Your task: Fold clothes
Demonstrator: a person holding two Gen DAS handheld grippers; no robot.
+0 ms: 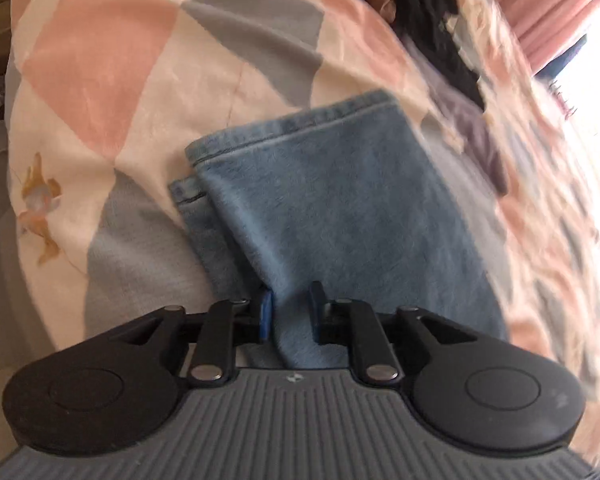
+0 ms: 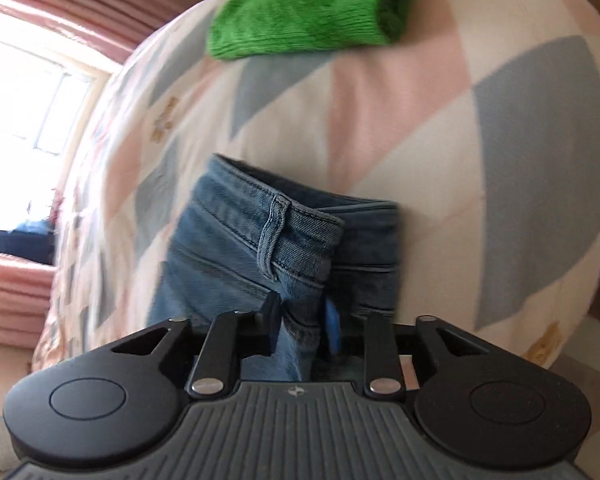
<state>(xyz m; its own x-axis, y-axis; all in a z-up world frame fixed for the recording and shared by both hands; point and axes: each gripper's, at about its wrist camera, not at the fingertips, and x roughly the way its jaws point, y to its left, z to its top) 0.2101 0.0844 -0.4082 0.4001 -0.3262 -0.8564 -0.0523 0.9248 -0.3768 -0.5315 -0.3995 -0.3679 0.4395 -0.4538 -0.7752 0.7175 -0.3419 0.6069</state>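
Note:
A pair of light blue jeans lies over a bed with a pink, grey and cream patterned sheet. The left wrist view shows the stacked leg hems at the far end, and my left gripper is shut on a fold of the denim at the near edge. In the right wrist view the jeans show their waistband with a belt loop. My right gripper is shut on the denim just below that waistband.
A green knitted garment lies folded on the sheet beyond the waistband. Dark clothes are piled at the far right in the left wrist view. Pink curtains and a bright window stand past the bed.

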